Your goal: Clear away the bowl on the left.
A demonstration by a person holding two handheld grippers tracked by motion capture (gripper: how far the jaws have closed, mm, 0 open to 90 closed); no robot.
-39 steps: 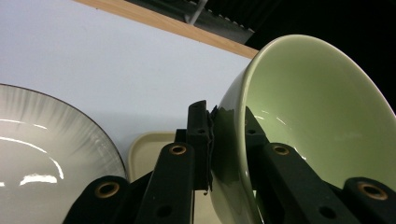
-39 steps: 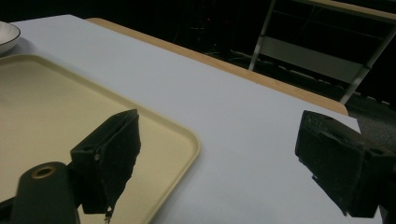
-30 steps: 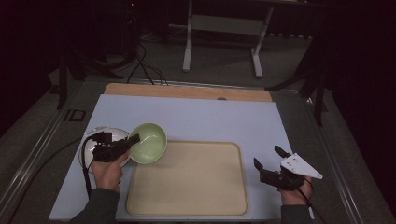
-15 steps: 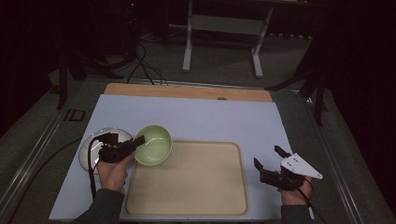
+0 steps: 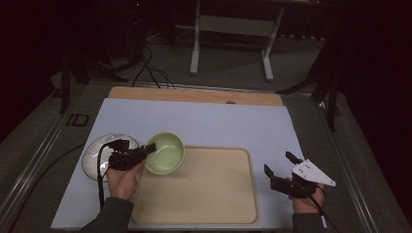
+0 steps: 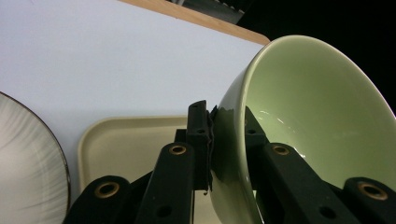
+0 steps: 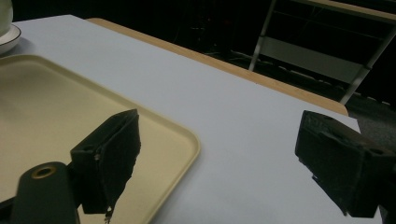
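A: Clamped on the near rim of the green bowl [image 5: 165, 153], that left gripper [image 5: 151, 146] — one jaw inside the wall, one outside. Held tilted, mouth turned up and toward the far side.

B: And where, relative to the tray [image 5: 204, 213]?

A: Over its far left corner, overlapping the rim, just right of the white plate [image 5: 92, 155]. Cannot tell from above whether lifted clear or resting on that corner.

B: Direction of the coming move, then?

A: Rightward and toward the near edge, probably — bare tray floor lies to the right of the bowl (a judgement only). No long axis to mind with a round bowl; only the tilt to level before setting down.

B: Right gripper [image 5: 281, 171]?

A: Spread wide, empty, hovering past the tray's right edge, well apart from the bowl. Left hand far the nearer.

B: Anything extra from the gripper views?

A: Left gripper view: the bite itself on the bowl [image 6: 299, 126], pads pinching the thin wall, tray corner [image 6: 121, 140] behind and below, plate edge [image 6: 32, 158] at the left. Right gripper view: tray rim [image 7: 182, 135] beside the gaping jaws, nothing between them.
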